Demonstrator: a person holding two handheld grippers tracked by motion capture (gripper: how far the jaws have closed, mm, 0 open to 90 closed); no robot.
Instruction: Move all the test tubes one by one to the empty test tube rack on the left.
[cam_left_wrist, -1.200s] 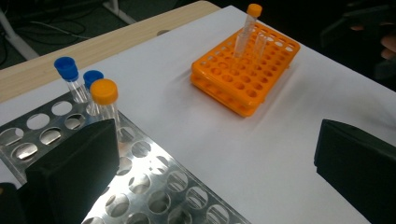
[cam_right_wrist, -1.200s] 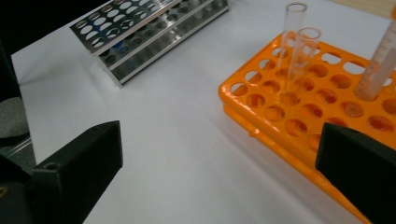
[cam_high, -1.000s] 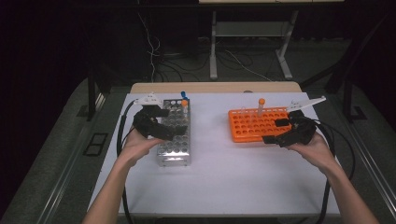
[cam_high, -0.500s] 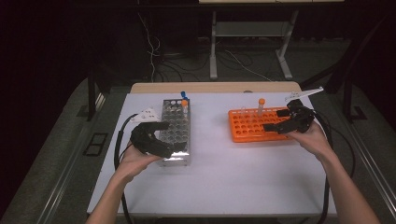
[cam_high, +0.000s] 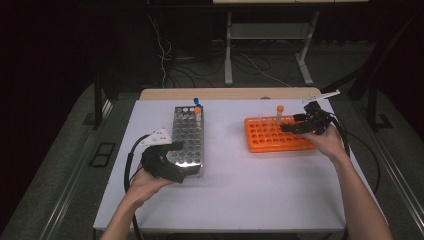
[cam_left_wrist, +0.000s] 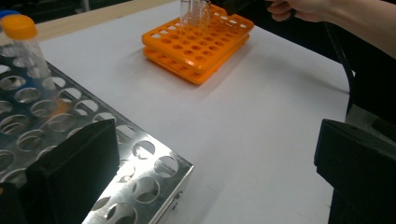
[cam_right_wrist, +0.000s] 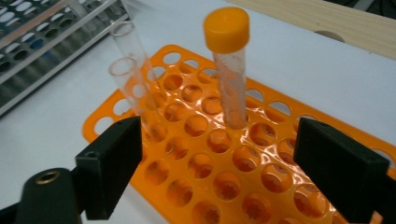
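Two claws work the bench: right claw (cam_right_wrist: 217, 163), jaws apart and just closing, faces the orange-capped tube (cam_right_wrist: 229, 70); left claw (cam_left_wrist: 224, 182) gapes over the metal rack (cam_left_wrist: 70, 126).

A glossy orange plastic rack (cam_right_wrist: 224, 177) catches wavy highlights across its smooth perforated top beneath the right gripper (cam_right_wrist: 219, 163), whose matt black plastic jaws have just been closing with nothing pressed between them. Ahead of those jaws stands a clear plastic tube (cam_right_wrist: 231, 88) with a satin orange cap, and to their left two uncapped transparent tubes (cam_right_wrist: 135, 79) of glassy sheen. Under the left gripper (cam_left_wrist: 215, 182), likewise dull black, sits a perforated metal rack (cam_left_wrist: 70, 135) in brushed, reflective steel. Both rest on a matt white tabletop (cam_high: 260, 175), smooth and paper-like, edged on the far side by pale bare wood (cam_high: 225, 93).
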